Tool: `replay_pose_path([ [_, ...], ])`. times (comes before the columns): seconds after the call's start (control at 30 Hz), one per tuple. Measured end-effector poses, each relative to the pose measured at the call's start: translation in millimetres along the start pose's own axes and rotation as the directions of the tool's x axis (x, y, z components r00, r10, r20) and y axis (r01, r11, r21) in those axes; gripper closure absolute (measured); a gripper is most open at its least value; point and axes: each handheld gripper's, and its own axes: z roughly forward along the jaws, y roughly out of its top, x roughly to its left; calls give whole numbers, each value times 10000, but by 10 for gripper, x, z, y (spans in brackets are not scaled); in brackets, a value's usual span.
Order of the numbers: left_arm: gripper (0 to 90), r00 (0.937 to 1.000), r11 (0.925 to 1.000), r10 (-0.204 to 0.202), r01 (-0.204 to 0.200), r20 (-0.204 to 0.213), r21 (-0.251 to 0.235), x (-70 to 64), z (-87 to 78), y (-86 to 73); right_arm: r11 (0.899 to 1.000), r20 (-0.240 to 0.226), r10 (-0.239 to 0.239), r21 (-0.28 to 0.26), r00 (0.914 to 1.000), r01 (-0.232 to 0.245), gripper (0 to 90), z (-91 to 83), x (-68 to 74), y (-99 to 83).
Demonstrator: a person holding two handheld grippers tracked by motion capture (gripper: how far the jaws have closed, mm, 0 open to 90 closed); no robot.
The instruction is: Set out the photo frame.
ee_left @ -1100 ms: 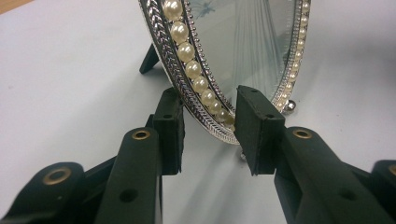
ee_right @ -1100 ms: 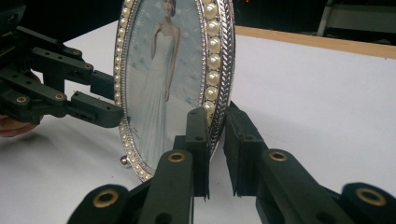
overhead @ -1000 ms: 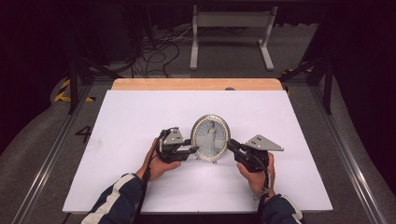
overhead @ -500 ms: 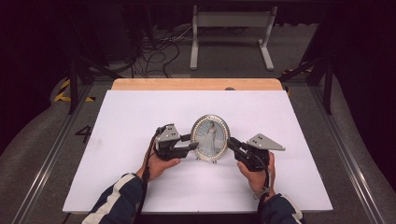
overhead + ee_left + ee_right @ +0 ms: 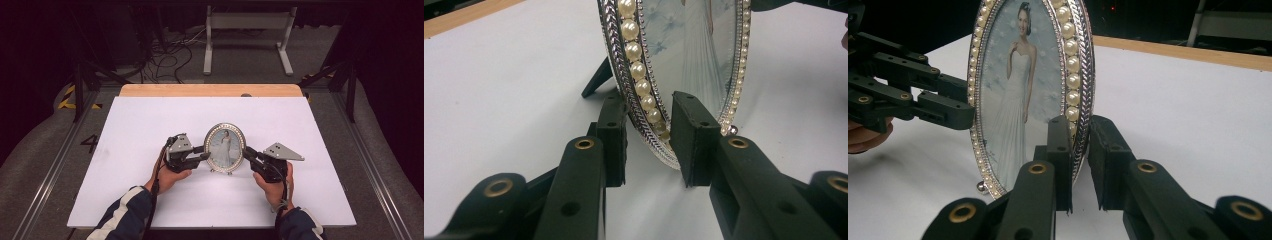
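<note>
Left tool [image 5: 201, 153] sits at the left edge of an oval picture frame [image 5: 225, 148], and in the left gripper view its jaws straddle the pearl-beaded rim [image 5: 639, 80] with clear gaps on both sides, so I read them as apart, not pinching. Right tool [image 5: 248, 152] meets the opposite edge; in the right gripper view its jaws are nearly together around the silver rim [image 5: 1079, 95], one in front and one behind, apparently clamped on it (a thin sliver of space shows on the rear side). I see the frame standing upright near the middle of the white worktop [image 5: 150, 125], slightly toward me, showing a photograph of a figure in a long white dress. A dark prop leg [image 5: 596, 78] braces it from behind. Beyond the white sheet runs a strip of bare wood [image 5: 210, 90]. Past that, the dim room holds a grey floor, tangled black cables [image 5: 167, 50] and a pale metal stand [image 5: 247, 35]. Metal rails [image 5: 55, 165] flank the worktop.
</note>
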Motion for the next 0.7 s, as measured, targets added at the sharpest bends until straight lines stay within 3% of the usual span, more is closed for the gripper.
replay_pose_path([
  [0.13, 681, 10000, 10000, 32, -32, -19, 34, -10, -6, -1, 10000, -1, -21, -9, 10000, 21, 798, 9, 0, 4],
  [0.23, 675, 9995, 9995, 279, -276, -156, 181, -39, -19, 10, 10000, 15, -21, -7, 10000, 21, 797, 19, -5, 6],
  [0.7, 682, 9989, 9983, 428, -420, -197, 399, -76, -10, -1, 10000, 87, 61, 30, 9999, -62, 792, 56, -42, 28],
])
